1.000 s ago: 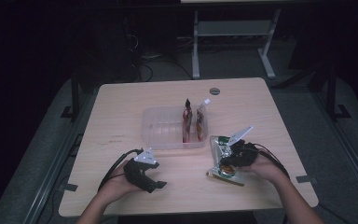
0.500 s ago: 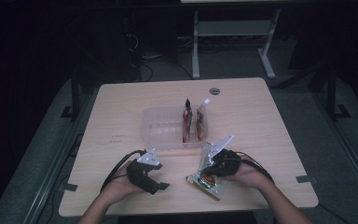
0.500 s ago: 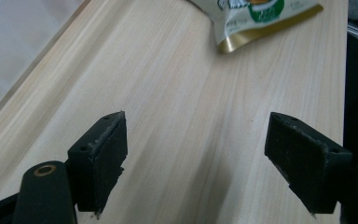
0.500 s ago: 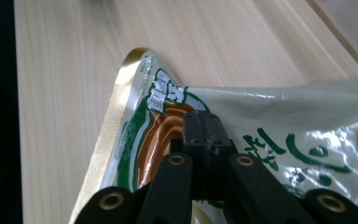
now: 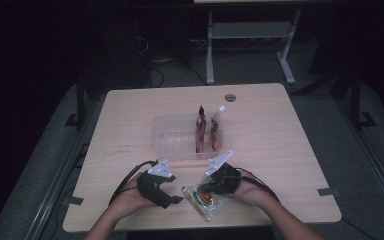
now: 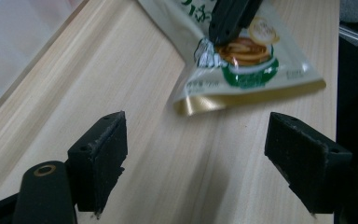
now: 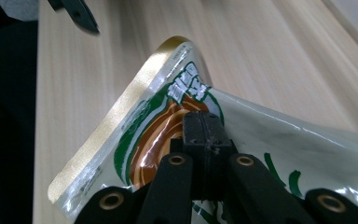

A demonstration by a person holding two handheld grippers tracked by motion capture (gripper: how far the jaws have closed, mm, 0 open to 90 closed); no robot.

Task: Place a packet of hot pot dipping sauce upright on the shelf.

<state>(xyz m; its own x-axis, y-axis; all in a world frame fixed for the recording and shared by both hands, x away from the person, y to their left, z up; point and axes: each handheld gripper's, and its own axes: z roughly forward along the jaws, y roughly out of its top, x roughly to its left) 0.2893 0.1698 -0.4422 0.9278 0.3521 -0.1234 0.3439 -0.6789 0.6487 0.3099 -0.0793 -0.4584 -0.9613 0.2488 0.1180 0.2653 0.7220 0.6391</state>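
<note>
Right tool (image 5: pixel 211 187) pinches the packet (image 5: pixel 206 201) on the table (image 5: pixel 280 150); left tool (image 5: pixel 172 192), at its 9 o'clock, gapes.

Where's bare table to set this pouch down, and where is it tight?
Free: the far strip beyond the bin, the left side beside it, and the right side past the right gripper. Tight: the near edge, where the pouch lies between the left gripper and the right one.

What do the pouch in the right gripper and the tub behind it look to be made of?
Green-and-white printed snack pouch: likely glossy plastic or foil film, judging by its shiny highlights, creases and gold sealed edge. Clear rectangular tub: probably thin, slightly frosted plastic, since the table shows through its walls.
</note>
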